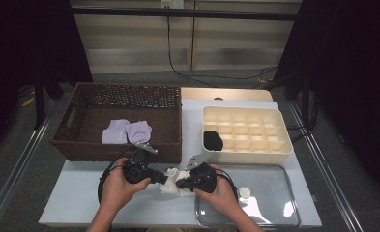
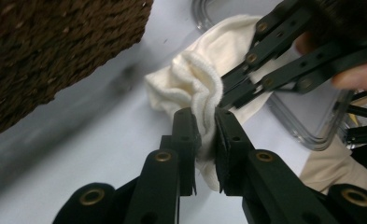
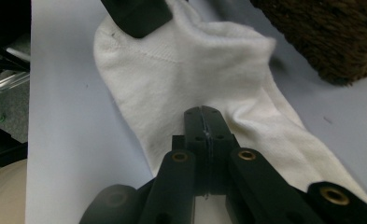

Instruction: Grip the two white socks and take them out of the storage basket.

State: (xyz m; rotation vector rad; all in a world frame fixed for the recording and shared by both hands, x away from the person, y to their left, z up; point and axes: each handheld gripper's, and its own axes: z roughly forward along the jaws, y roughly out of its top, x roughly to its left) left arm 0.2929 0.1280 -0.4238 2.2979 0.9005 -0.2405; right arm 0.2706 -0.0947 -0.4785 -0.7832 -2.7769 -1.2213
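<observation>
Sock: white sock (image 1: 174, 182) lies bunched on the tabletop (image 1: 81, 198) at the near edge, between the two hands, touching both tools.
Left hand-held gripper: left hand-held gripper (image 2: 208, 125) comes at the sock from its left end; its jaws are pinched on the ribbed cuff fold, nearly shut with cloth between them.
Right hand-held gripper: right hand-held gripper (image 3: 204, 122) comes from the opposite end; its jaws are pressed fully together on the sock's fabric.
Long axis: runs roughly left to right across the tabletop, from one tool to the other, so each hand has an end and neither is nearer.
Beyond, right: clear tray (image 1: 274, 193), then cream divided box (image 1: 248, 130) with a dark bundle (image 1: 212, 140).
Beyond, left: wicker basket (image 1: 120, 121) holding lilac socks (image 1: 127, 131).
Judgement: likely a fold or roll, ends brought together.
</observation>
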